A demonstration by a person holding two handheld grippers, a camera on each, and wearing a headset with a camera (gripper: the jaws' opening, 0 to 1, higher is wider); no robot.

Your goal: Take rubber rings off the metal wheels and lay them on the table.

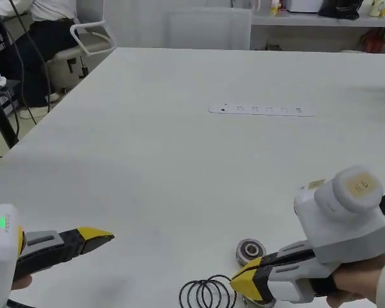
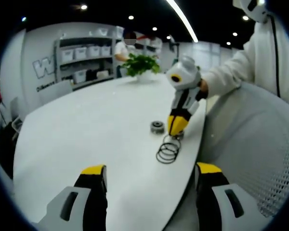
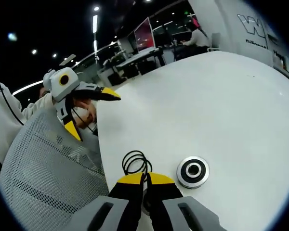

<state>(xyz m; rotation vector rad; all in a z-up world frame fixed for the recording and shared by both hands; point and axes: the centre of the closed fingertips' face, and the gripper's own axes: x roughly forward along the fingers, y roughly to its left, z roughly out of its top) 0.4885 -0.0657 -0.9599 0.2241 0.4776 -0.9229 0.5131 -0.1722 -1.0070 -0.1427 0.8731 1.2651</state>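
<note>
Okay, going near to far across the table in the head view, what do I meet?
rings → wheel → socket strip

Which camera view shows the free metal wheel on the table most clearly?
The right gripper view: the metal wheel lies close and is seen from above, so its dark band and centre are plain. The head view shows the wheel smaller, beside the right gripper. The left gripper view shows the wheel far off and tiny.
</note>
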